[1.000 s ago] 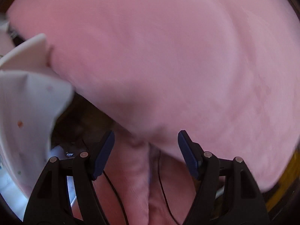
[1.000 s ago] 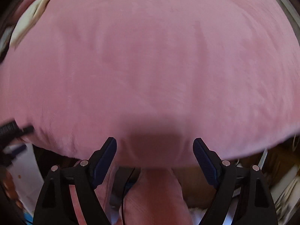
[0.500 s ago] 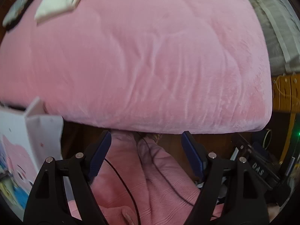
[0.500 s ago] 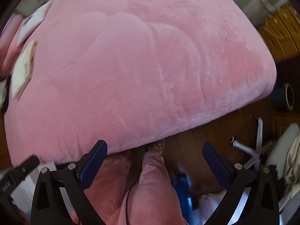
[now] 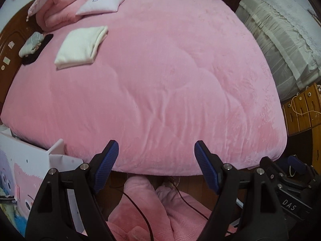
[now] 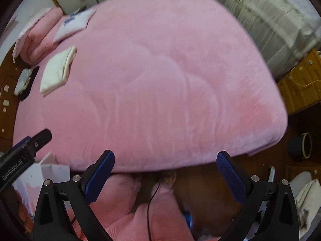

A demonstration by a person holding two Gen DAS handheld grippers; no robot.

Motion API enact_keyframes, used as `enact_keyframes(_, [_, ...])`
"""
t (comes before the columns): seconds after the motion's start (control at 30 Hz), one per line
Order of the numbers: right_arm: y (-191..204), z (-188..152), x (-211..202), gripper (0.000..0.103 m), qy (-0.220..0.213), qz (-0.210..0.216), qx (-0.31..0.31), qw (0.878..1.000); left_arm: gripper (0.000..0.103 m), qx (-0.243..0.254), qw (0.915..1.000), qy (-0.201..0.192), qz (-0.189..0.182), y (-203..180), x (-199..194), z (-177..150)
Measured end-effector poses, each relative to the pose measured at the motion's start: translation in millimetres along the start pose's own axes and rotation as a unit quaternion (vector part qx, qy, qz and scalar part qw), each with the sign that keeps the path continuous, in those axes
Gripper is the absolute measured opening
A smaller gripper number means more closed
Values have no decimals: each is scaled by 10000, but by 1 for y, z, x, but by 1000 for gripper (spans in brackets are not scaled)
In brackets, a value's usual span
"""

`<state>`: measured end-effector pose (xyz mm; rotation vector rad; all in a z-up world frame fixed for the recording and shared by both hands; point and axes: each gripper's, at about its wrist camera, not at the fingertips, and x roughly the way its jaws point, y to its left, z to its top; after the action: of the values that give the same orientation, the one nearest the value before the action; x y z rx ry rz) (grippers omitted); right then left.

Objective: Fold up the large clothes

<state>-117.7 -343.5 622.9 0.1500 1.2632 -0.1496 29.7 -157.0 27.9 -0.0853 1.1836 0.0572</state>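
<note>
A folded cream garment lies on the far left of the pink bed cover; it also shows in the right wrist view. My left gripper is open and empty above the bed's near edge. My right gripper is open and empty, also at the near edge of the bed cover. The right gripper's body shows at the lower right of the left wrist view, and the left gripper's body at the left of the right wrist view.
Pink pillows, a white cushion and a small grey bundle lie by the wooden headboard. A white box stands at the bed's left. A draped grey cloth and wooden drawers are right. Pink-clad legs are below.
Both grippers have pulled up and back from the bed surface, so the whole bed has come into view. Both stay open and empty.
</note>
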Motion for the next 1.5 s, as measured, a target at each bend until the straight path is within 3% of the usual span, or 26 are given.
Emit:
enact_keyframes(0.17, [12,-5,-13,103,-153,-209,-303,9992,76,-168,9997,-31,-192,16,1,-7])
enact_keyframes(0.3, [24,-13,-23,103,-224,-188,-477,9984,76,-289,9987,-377,-176,38,5,-9])
enact_keyframes(0.47, [33,-25,-28,103,-318,-87,-600,9977,76,333,9946,-967,144,40,-7,-17])
enact_keyframes(0.57, [37,-33,-33,103,-495,-5,-633,9968,76,575,9923,-1072,214,40,-16,-33])
enact_keyframes(0.7, [36,-40,-41,103,-802,18,-556,9952,76,286,9972,-692,-54,39,-15,-49])
enact_keyframes(0.77, [33,-43,-41,103,-859,-68,-445,9953,76,266,9979,-596,40,34,-9,-54])
enact_keyframes(1.0, [19,-46,-17,103,-138,14,-395,9991,76,-112,9997,-20,-209,30,13,-65])
enact_keyframes(1.07, [23,-47,-12,103,-1,130,-503,9986,76,-129,9999,24,-94,26,18,-72])
enact_keyframes(1.17, [27,-45,-7,103,53,234,-600,9979,76,343,9982,-377,329,11,23,-83])
enact_keyframes(1.23, [29,-43,-1,103,102,305,-590,9977,76,434,9980,-208,418,11,31,-88])
enact_keyframes(1.33, [30,-33,8,103,77,310,-493,9983,76,148,9996,13,224,26,44,-84])
enact_keyframes(1.43, [30,-18,18,102,-237,219,-556,9979,76,-235,9988,23,433,46,63,-84])
enact_keyframes(1.5, [35,-12,33,103,-21,212,-695,9974,76,-378,9985,202,327,55,71,-86])
